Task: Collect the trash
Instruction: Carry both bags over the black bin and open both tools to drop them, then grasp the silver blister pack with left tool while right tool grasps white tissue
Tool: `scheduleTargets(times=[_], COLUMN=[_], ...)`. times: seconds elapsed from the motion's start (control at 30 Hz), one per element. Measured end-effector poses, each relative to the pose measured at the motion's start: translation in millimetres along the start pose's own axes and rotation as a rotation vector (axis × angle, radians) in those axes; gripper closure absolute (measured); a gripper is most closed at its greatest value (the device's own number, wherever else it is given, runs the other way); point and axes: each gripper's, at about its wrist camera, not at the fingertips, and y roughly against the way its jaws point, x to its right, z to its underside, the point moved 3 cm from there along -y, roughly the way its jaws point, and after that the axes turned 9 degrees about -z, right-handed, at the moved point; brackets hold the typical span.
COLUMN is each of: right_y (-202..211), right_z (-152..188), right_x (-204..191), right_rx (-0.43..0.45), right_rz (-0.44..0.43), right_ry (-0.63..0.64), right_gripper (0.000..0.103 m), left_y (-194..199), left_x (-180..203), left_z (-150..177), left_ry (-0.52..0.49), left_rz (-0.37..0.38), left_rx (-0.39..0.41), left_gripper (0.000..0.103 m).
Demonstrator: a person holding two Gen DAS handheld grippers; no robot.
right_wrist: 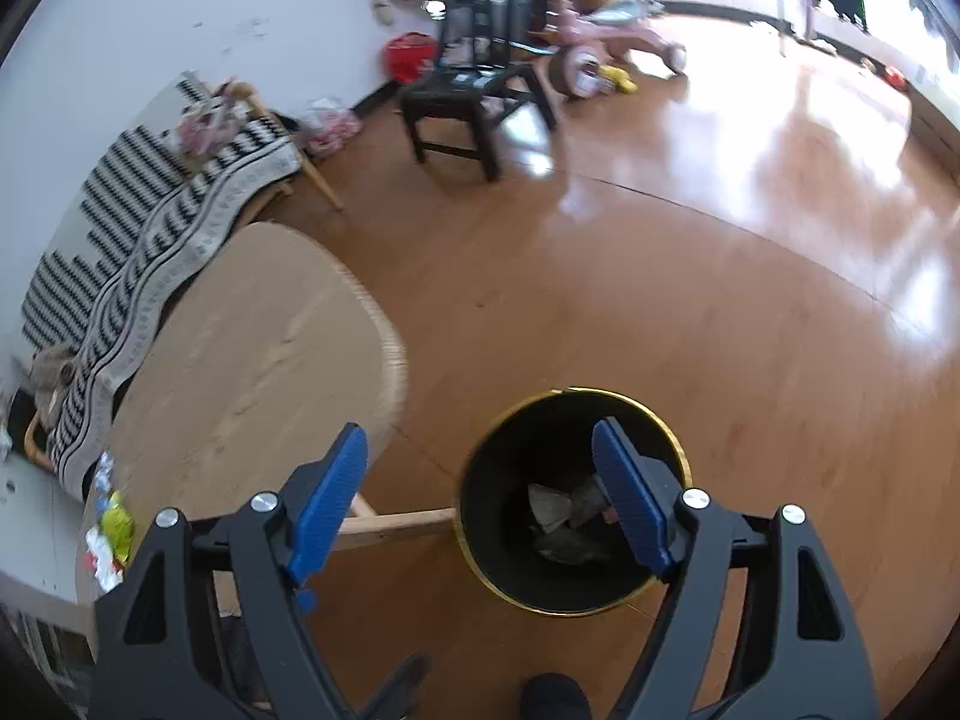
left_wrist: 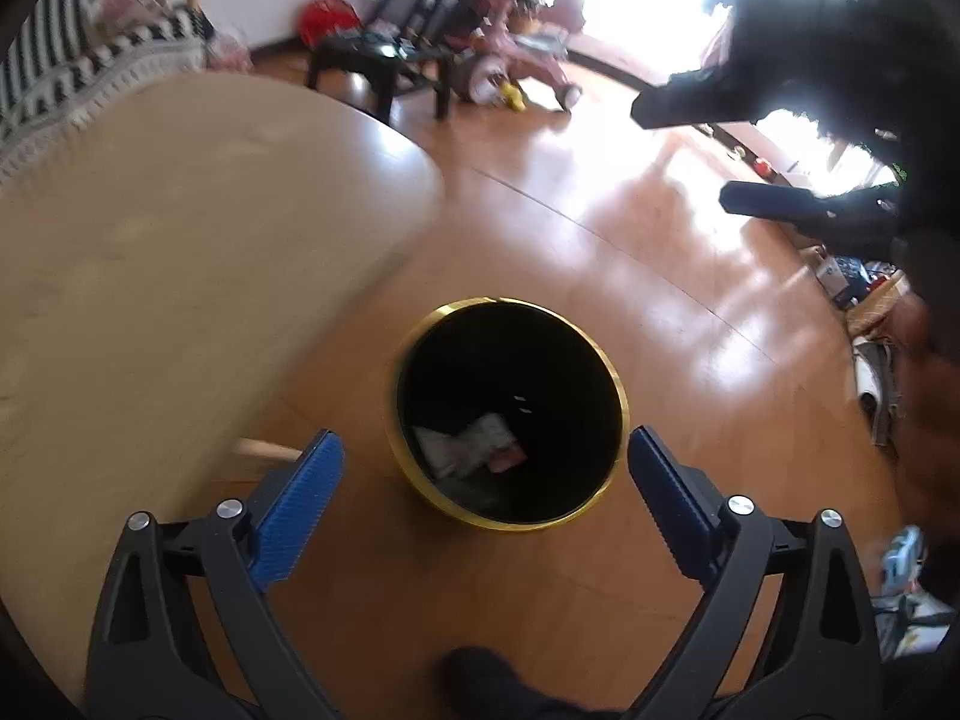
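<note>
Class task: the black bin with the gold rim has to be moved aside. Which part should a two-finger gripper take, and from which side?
Probably the gold rim of the bin, from above. The bin stands upright on the wooden floor with its mouth open; its body looks wider than the open left gripper. One finger inside, one outside, should pinch the thin wall, on the side away from the table.

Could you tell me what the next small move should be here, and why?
Probably swing the right tongs back toward the litter at the near edge of the table. Both tongs stand open with nothing between them, the left tongs too, crumpled trash already lies in the bin, and those wrappers remain uncollected.
</note>
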Motion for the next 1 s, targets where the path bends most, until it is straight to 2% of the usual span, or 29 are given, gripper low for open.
scheduleTargets(times=[0.1,0.23,0.3,0.4,0.53,0.67,0.77,0.9,1.0], right_y=[2.2,0.7,-0.9,-4.7,-12.4,-23.6,-36.6,-53.0,-64.7], right_z=[3.5,21.8,36.9,67.1,114.3,152.0,182.0,209.2,222.0], right_x=[-45.6,-128.4,-173.2,-247.5,-337.8,-401.2,-440.5,-469.0,-483.0], right_rx=[0.007,-0.002,-0.007,-0.02,-0.052,-0.09,-0.135,-0.182,-0.205], right_rz=[-0.045,-0.112,-0.143,-0.201,-0.299,-0.381,-0.428,-0.449,-0.45], right_ry=[0.064,0.204,0.288,0.414,0.546,0.608,0.631,0.65,0.663], right_gripper=[0.028,0.027,0.025,0.024,0.024,0.024,0.024,0.024,0.024], left_y=[36.2,100.3,125.6,166.5,207.1,242.2,255.1,261.8,259.3], left_x=[-41.5,-128.4,-163.7,-233.3,-304.0,-362.7,-390.4,-418.8,-433.2], left_z=[12.8,41.7,55.3,83.8,121.0,156.5,177.3,198.6,205.7], left_ry=[0.021,0.095,0.137,0.226,0.345,0.497,0.57,0.633,0.679], left_rz=[-0.064,-0.192,-0.237,-0.36,-0.485,-0.526,-0.549,-0.568,-0.554], left_rx=[0.024,0.081,0.107,0.135,0.167,0.156,0.15,0.132,0.121], left_gripper=[0.009,0.009,0.008,0.008,0.008,0.008,0.008,0.008,0.008])
